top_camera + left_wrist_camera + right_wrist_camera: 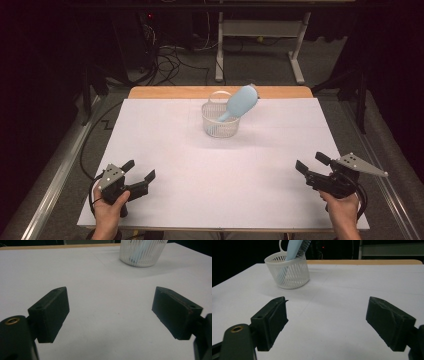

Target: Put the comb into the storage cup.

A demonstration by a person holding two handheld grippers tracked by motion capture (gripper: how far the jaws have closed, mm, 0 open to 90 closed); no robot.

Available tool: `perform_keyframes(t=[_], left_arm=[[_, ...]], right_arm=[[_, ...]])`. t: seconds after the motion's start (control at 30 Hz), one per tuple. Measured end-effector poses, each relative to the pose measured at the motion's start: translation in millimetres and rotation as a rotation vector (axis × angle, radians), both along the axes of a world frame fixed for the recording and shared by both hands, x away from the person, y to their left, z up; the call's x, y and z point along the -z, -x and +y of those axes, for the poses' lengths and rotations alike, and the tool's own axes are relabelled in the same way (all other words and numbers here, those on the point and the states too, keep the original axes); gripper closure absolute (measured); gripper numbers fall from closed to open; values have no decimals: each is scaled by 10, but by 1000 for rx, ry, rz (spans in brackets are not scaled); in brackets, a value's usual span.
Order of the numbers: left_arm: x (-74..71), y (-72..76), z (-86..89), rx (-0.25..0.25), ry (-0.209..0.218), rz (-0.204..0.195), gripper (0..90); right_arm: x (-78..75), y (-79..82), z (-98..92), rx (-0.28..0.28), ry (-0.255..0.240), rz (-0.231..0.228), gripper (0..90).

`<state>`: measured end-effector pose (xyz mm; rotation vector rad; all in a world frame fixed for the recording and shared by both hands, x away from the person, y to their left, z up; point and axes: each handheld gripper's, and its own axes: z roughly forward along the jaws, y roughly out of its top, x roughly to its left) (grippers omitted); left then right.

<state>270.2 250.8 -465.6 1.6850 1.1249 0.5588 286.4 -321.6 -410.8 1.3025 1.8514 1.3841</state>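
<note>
The left hand-held gripper sits low over the near left corner of the worktop, its jaws spread wide with nothing between them; in the left gripper view the same spread jaws frame bare white surface. The right hand-held gripper is held at the near right corner, jaws likewise standing apart and holding nothing, a grey three-cornered plate on its top pointing outward to the right. Both grippers point roughly toward the middle of the worktop, well apart from each other. Ahead of them, toward the far edge and about midway across, stands a small white slotted basket with a loop handle at its rim. A light blue hairbrush leans in it, handle down inside the basket, head sticking out over the rim and tilted to the right; the right gripper view shows bristles along one side of the head, though which way they face is hard to tell. The white surface between the grippers and the basket is open. Beyond the far edge, cables lie on the floor beside a table frame.
</note>
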Motion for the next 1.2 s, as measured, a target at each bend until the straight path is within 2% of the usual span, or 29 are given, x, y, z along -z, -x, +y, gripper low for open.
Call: perform_keyframes(t=[0.6, 1.2], left_arm=[[-1, 1, 5, 2, 0, 2, 155], [-3, -5, 13, 9, 4, 9, 155]], right_arm=[[40, 95, -81, 27, 3, -6, 176], [128, 159, -166, 52, -6, 13, 176]])
